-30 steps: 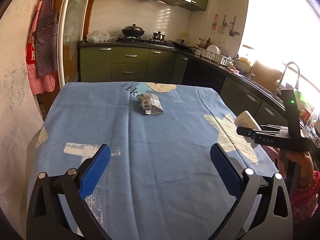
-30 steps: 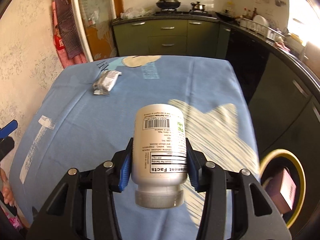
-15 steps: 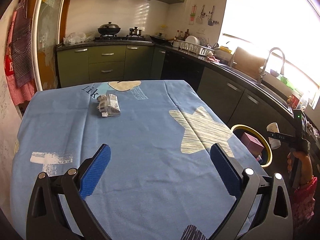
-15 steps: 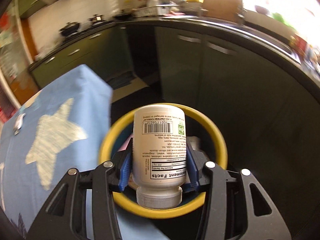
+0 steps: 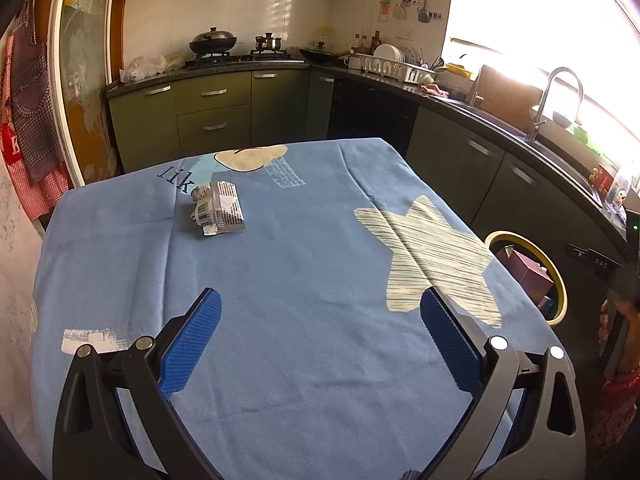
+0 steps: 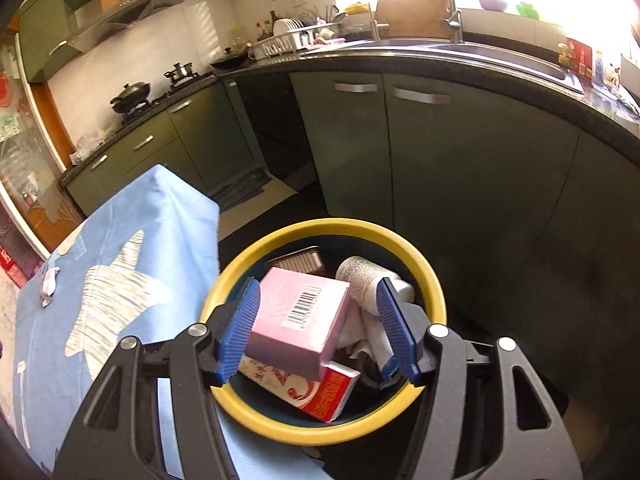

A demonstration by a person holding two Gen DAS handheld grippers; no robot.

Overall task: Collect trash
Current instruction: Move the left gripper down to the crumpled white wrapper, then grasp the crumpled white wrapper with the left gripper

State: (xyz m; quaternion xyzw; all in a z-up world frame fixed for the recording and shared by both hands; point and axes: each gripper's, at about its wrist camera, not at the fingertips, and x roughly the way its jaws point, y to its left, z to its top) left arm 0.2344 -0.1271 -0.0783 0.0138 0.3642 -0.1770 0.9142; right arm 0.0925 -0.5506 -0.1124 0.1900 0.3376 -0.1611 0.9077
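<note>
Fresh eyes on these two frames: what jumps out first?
The yellow-rimmed bin beside the table, seen from above between the open right gripper, with a pink box on top and a white bottle next to it. Then the blue tablecloth with its pale star, where one crumpled wrapper lies far ahead of the open left gripper.

- crumpled wrapper [image 5: 218, 208], silver with barcode print, lying flat on the tablecloth near the far left corner.
- white bottle [image 6: 362, 282] lying tilted inside the yellow-rimmed bin [image 6: 432, 280], against its far wall.
- pink box [image 6: 298, 318], barcode up, resting on top of the red-and-white carton [image 6: 320, 394] in the bin, which is sitting beside the table's right edge.
</note>
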